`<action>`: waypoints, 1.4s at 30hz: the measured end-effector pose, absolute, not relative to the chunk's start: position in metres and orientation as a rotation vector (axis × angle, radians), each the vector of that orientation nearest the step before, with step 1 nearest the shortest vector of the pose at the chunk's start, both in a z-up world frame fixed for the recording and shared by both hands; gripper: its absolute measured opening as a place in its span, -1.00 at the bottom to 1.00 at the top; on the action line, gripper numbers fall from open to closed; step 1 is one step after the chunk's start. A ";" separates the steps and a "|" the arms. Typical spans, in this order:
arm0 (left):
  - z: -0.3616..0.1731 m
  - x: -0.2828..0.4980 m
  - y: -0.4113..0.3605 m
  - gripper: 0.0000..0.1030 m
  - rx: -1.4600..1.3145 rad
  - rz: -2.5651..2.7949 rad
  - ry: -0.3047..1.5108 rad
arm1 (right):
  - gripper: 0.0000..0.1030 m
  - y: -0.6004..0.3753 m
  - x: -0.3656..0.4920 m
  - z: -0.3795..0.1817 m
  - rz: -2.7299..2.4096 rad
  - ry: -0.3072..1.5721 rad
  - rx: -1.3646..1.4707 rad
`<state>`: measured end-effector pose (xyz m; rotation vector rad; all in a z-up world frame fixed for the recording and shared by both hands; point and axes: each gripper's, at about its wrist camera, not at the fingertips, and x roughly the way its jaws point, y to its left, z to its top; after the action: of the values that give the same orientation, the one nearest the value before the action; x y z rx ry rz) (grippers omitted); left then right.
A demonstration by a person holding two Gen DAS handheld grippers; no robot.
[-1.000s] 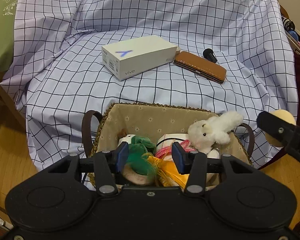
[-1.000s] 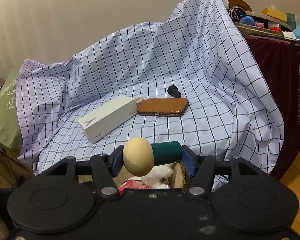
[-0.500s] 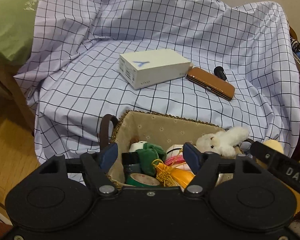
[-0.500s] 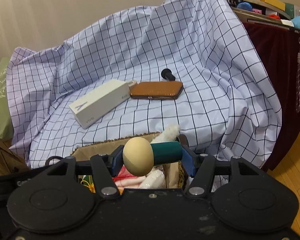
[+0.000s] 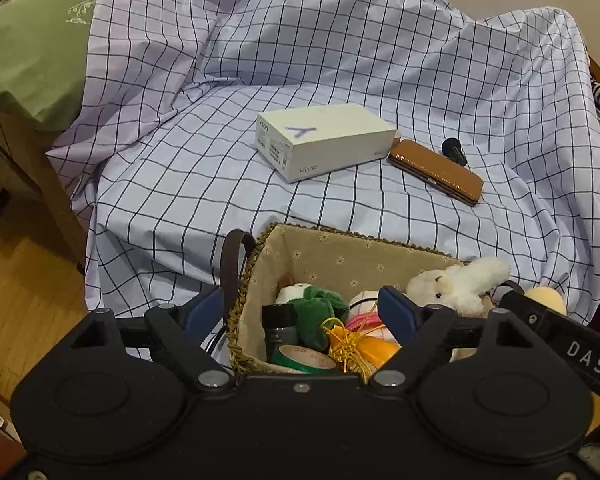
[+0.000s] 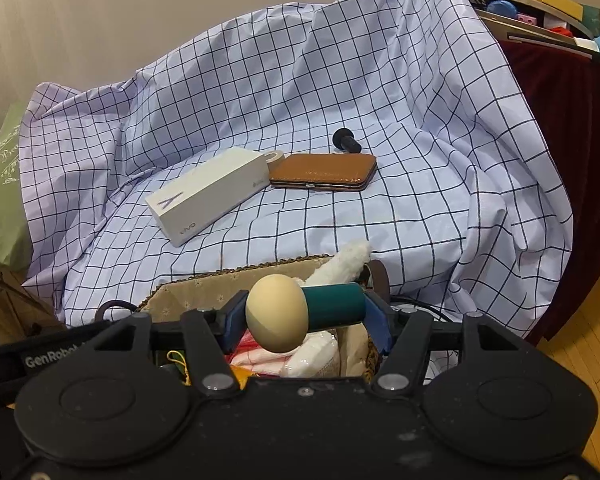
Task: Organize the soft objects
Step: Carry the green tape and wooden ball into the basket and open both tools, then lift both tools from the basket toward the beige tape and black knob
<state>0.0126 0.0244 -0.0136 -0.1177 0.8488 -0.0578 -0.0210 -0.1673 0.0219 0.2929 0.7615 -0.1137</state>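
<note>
The left gripper (image 5: 300, 312) is hovering over the near left corner of the lined basket (image 5: 340, 256), its jaws opening with nothing pinched between them, presumably having let a toy drop among the plush pile. The right gripper (image 6: 304, 316) is clamping a mushroom-shaped toy (image 6: 300, 312) crosswise above the basket's right end, likely next to go in

The left gripper (image 5: 300, 312) is pointing steeply downward, its jaws opening with nothing pressed between the blue pads (image 5: 396, 312). The right gripper (image 6: 306, 316) is tilting downward likewise, its pads clamping a held piece crosswise, one pad against each end. In the left wrist view its finger is reaching in from the right edge.
</note>
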 end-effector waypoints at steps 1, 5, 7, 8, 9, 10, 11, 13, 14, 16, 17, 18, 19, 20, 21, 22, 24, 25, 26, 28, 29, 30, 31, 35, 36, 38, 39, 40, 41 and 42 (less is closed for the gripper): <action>-0.014 0.012 0.024 0.55 -0.116 -0.059 0.852 | 0.18 -0.167 -0.021 0.022 -0.112 0.760 0.292; -0.014 0.012 0.024 0.55 -0.113 -0.060 0.856 | 0.21 -0.167 -0.023 0.023 -0.109 0.752 0.295; -0.014 0.012 0.023 0.55 -0.112 -0.061 0.857 | 0.24 -0.167 -0.023 0.024 -0.105 0.749 0.295; -0.014 0.012 0.023 0.55 -0.111 -0.062 0.859 | 0.24 -0.167 -0.023 0.024 -0.105 0.749 0.295; -0.015 0.011 0.023 0.55 -0.110 -0.062 0.860 | 0.25 -0.167 -0.023 0.024 -0.107 0.749 0.294; -0.015 0.011 0.023 0.55 -0.109 -0.063 0.861 | 0.25 -0.167 -0.023 0.024 -0.109 0.749 0.294; -0.015 0.011 0.023 0.55 -0.108 -0.063 0.862 | 0.25 -0.167 -0.023 0.024 -0.111 0.750 0.295; -0.015 0.011 0.022 0.56 -0.106 -0.064 0.864 | 0.26 -0.167 -0.023 0.023 -0.115 0.753 0.298; -0.015 0.011 0.023 0.56 -0.105 -0.064 0.865 | 0.26 -0.168 -0.023 0.023 -0.117 0.755 0.300; -0.016 0.012 0.022 0.56 -0.104 -0.065 0.868 | 0.26 -0.168 -0.022 0.023 -0.119 0.757 0.301; -0.016 0.011 0.022 0.56 -0.103 -0.065 0.868 | 0.26 -0.169 -0.022 0.022 -0.119 0.757 0.301; -0.015 0.011 0.022 0.56 -0.102 -0.066 0.869 | 0.27 -0.169 -0.022 0.023 -0.119 0.757 0.300; -0.016 0.012 0.022 0.56 -0.102 -0.066 0.869 | 0.27 -0.169 -0.022 0.023 -0.120 0.757 0.300; -0.016 0.012 0.022 0.56 -0.101 -0.067 0.869 | 0.27 -0.168 -0.022 0.023 -0.120 0.757 0.300; -0.016 0.011 0.022 0.56 -0.100 -0.068 0.869 | 0.27 -0.168 -0.022 0.023 -0.120 0.757 0.300; -0.016 0.011 0.022 0.56 -0.099 -0.069 0.869 | 0.27 -0.168 -0.022 0.023 -0.120 0.757 0.300; -0.016 0.012 0.021 0.56 -0.097 -0.070 0.870 | 0.28 -0.168 -0.022 0.023 -0.121 0.758 0.300; -0.017 0.012 0.021 0.56 -0.095 -0.071 0.872 | 0.28 -0.168 -0.022 0.023 -0.121 0.758 0.300; -0.017 0.012 0.021 0.56 -0.093 -0.072 0.874 | 0.28 -0.168 -0.022 0.023 -0.122 0.759 0.300; -0.017 0.012 0.020 0.56 -0.090 -0.073 0.878 | 0.29 -0.169 -0.022 0.022 -0.124 0.760 0.300; -0.018 0.012 0.020 0.57 -0.087 -0.074 0.880 | 0.29 -0.169 -0.022 0.022 -0.124 0.760 0.301; -0.018 0.012 0.019 0.57 -0.084 -0.074 0.881 | 0.30 -0.169 -0.022 0.022 -0.125 0.761 0.301; -0.018 0.012 0.019 0.57 -0.082 -0.074 0.882 | 0.30 -0.169 -0.022 0.022 -0.126 0.761 0.301; -0.019 0.013 0.017 0.59 -0.070 -0.075 0.894 | 0.32 -0.171 -0.022 0.022 -0.133 0.764 0.301; -0.020 0.013 0.017 0.59 -0.068 -0.076 0.897 | 0.32 -0.171 -0.022 0.022 -0.135 0.766 0.300; -0.021 0.013 0.016 0.62 -0.062 -0.078 0.903 | 0.33 -0.170 -0.021 0.021 -0.139 0.771 0.300; -0.021 0.013 0.016 0.66 -0.059 -0.079 0.904 | 0.34 -0.171 -0.021 0.021 -0.141 0.774 0.299; -0.021 0.013 0.015 0.67 -0.056 -0.080 0.905 | 0.34 -0.170 -0.021 0.020 -0.144 0.777 0.298; -0.021 0.013 0.015 0.67 -0.052 -0.080 0.904 | 0.35 -0.171 -0.020 0.020 -0.147 0.781 0.297; -0.020 0.013 0.015 0.67 -0.047 -0.079 0.904 | 0.35 -0.171 -0.020 0.020 -0.149 0.784 0.297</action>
<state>0.0129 0.0148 -0.0204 -0.0468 0.9036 -0.0792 -0.0200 -0.1709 0.0197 0.2968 0.7836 -0.1493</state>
